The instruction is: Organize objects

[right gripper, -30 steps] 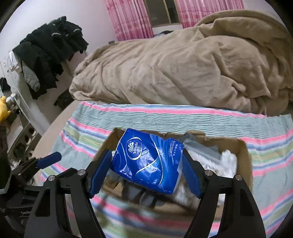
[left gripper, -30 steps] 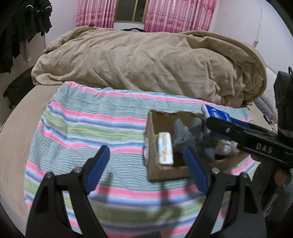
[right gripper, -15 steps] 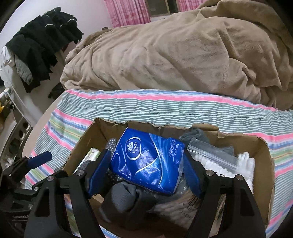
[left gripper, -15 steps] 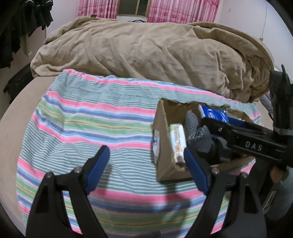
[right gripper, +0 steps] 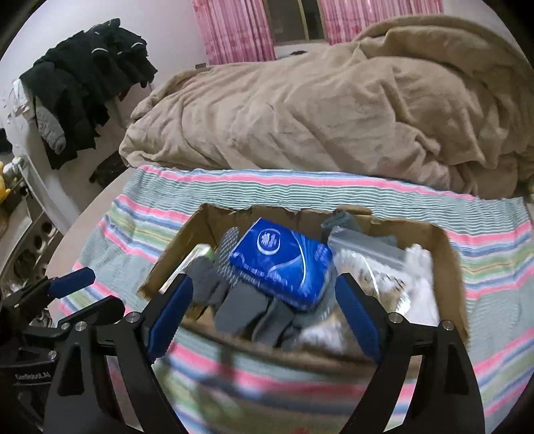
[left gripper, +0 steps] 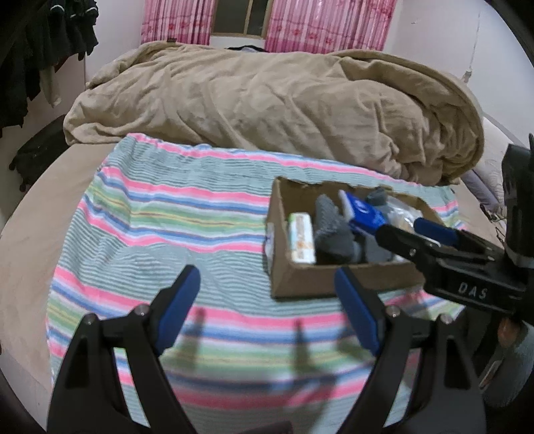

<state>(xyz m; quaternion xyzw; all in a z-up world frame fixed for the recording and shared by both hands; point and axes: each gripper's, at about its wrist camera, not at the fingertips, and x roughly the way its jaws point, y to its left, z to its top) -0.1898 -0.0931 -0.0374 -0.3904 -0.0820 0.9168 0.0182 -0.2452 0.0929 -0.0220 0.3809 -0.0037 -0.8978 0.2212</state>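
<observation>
A cardboard box [left gripper: 300, 285] [right gripper: 449, 257] sits on the striped cloth. Inside it a blue tissue pack [right gripper: 283, 257] [left gripper: 363, 212] lies on grey socks [right gripper: 240, 305] [left gripper: 330, 230]. Beside them are a pale small carton [left gripper: 302, 238] and a clear bag of cotton swabs [right gripper: 383, 263]. My right gripper [right gripper: 263, 300] [left gripper: 412, 233] hovers at the box's near rim. Its jaws are opening, and its pads stand clear of the pack. My left gripper [left gripper: 267, 293] [right gripper: 76, 290] is open over the cloth left of the box, with nothing in it.
The striped cloth [left gripper: 160, 213] covers the near part of the bed. A bunched tan duvet [left gripper: 267, 106] lies behind the box. Dark clothes [right gripper: 86, 76] hang at the left wall, and pink curtains [left gripper: 320, 23] hang at the back.
My right gripper brought the blue tissue pack down into the box and let go of it; the pack now rests on the socks. The left gripper stayed open.
</observation>
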